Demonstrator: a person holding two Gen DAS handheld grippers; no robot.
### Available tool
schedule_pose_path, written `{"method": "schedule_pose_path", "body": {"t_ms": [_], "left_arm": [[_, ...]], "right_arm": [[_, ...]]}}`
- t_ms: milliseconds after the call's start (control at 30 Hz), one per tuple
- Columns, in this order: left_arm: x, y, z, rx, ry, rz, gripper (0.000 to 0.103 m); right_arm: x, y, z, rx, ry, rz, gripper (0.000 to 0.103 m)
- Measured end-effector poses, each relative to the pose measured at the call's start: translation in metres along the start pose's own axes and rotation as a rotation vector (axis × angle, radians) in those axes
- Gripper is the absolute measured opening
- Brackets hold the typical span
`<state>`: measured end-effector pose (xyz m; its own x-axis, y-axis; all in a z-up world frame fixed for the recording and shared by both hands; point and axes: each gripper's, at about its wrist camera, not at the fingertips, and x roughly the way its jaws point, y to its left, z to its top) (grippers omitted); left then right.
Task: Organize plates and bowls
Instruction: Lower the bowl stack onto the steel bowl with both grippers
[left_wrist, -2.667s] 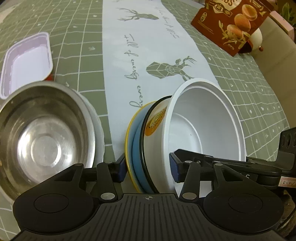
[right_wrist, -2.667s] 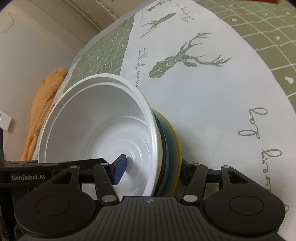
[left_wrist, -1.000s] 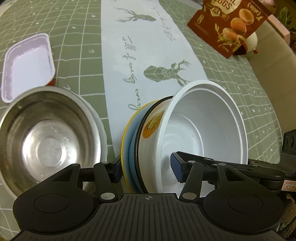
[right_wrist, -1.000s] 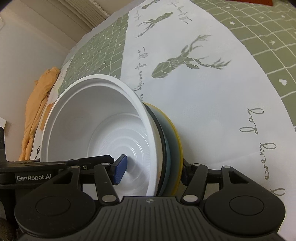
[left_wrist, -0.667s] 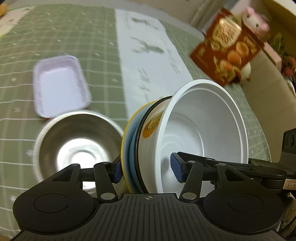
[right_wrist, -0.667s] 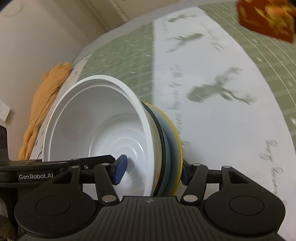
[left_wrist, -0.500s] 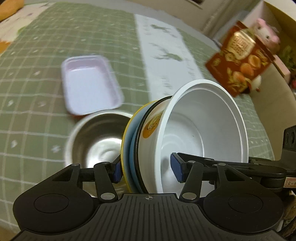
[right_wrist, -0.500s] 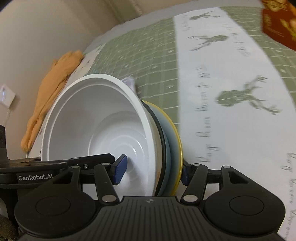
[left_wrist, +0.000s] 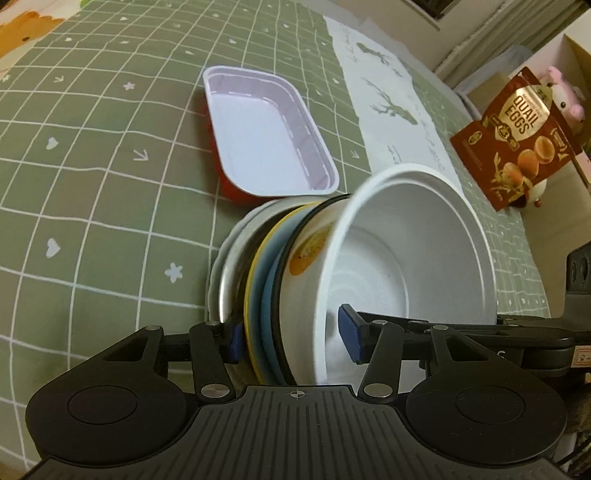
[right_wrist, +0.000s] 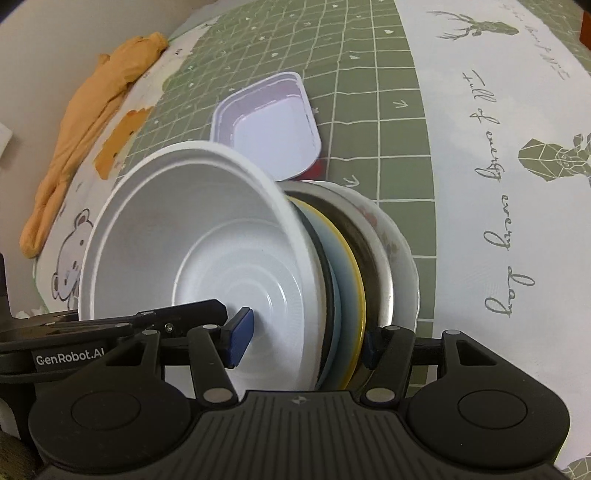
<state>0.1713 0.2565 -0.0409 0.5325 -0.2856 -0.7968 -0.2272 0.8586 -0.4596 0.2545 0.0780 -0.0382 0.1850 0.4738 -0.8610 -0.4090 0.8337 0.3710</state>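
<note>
You've got both grippers, left gripper (left_wrist: 291, 334) and right gripper (right_wrist: 301, 339), pinching the nested stack (left_wrist: 280, 295) across opposite rims. The left jaws have just narrowed on it. The white disposable bowl (right_wrist: 207, 236) looks thin and flexy, so bear on the stiffer yellow-rimmed plate (right_wrist: 352, 295).

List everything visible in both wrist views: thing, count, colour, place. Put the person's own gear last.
White bowl: one, white, top of the nested stack held by both tongs.
Printed bowl: one, white with black rim, under the white bowl.
Plate: one, blue with yellow rim, stack bottom.
Steel bowl: one, silver, behind the stack, in a white dish.
Tray: one, pale inside, red outside, beyond the stack.
Snack bag: one, red-brown, far right.
Plush toy: one, pink, behind the bag.
Cloth: one, orange, table edge.
Tablecloth: one, green grid.
Left tongs: black, blue pads, clamping the stack.
Right tongs: same, clamping the stack.
</note>
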Motion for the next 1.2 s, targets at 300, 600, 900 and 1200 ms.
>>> {"method": "schedule_pose_path", "body": {"t_ms": [300, 600, 900, 1200], "left_arm": [[0.004, 0.011, 0.008, -0.004, 0.011, -0.054, 0.051], [0.001, 0.022, -0.006, 0.033, -0.104, -0.106, 0.048], [-0.002, 0.031, -0.005, 0.010, -0.091, -0.110, 0.042], [-0.005, 0.032, -0.006, 0.020, -0.081, -0.108, 0.041]], "right_arm": [[0.011, 0.012, 0.020, -0.003, 0.151, -0.085, 0.058], [0.013, 0.019, 0.021, -0.015, 0.138, -0.152, 0.059], [0.014, 0.022, 0.026, 0.060, 0.140, -0.167, 0.057], [0.004, 0.029, 0.022, 0.057, 0.129, -0.204, 0.054]]}}
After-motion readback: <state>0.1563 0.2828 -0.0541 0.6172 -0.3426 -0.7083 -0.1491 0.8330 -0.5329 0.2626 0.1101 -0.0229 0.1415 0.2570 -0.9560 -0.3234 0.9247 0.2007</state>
